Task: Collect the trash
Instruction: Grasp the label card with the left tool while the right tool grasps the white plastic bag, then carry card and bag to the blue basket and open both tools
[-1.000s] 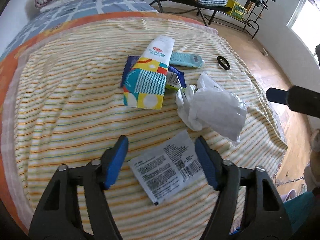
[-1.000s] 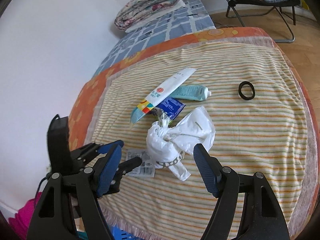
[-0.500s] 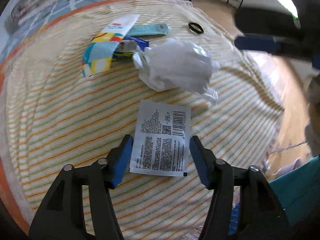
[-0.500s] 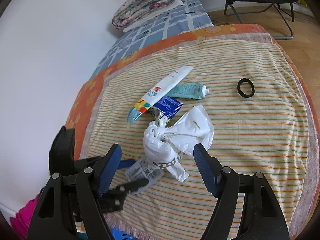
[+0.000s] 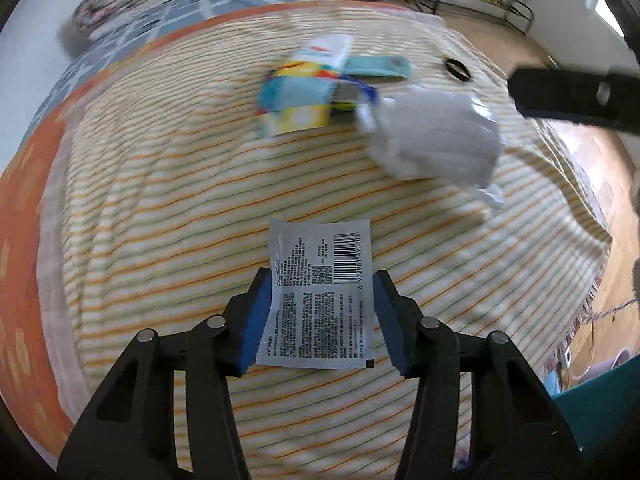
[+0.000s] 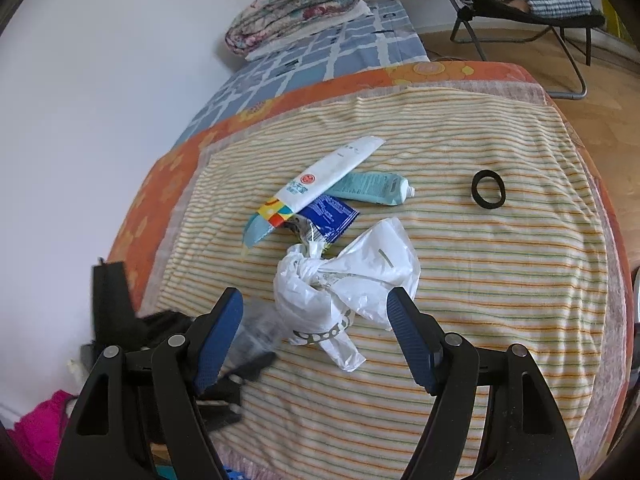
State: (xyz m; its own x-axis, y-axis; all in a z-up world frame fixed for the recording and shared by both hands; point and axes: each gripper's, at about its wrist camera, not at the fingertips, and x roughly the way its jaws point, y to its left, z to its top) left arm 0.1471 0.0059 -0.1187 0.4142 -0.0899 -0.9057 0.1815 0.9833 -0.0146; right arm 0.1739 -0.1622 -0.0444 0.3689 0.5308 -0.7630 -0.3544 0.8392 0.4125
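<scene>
A grey printed sachet wrapper (image 5: 320,276) lies flat on the striped cloth (image 5: 160,240). My left gripper (image 5: 320,320) points down over it. Its jaws are closing, and the blue pads (image 5: 256,320) flank the sachet's two side edges without visibly squeezing it. A crumpled white plastic bag (image 6: 340,292) lies just beyond it, to the right. My right gripper (image 6: 316,340) hovers open over that bag with nothing between its fingers. The right wrist view shows the left gripper blurred at lower left, with the sachet (image 6: 260,332) under it.
Behind the bag lie a long colourful packet (image 6: 320,184), a teal tube (image 6: 372,188) and a blue wrapper (image 6: 332,216). A black hair tie (image 6: 488,189) sits far right. A folded quilt (image 6: 292,8) and a folding chair (image 6: 520,4) stand beyond the bed.
My left gripper has moved forward over the sachet and its jaws have narrowed to the sachet's edges. The right gripper has stayed over the white bag.
</scene>
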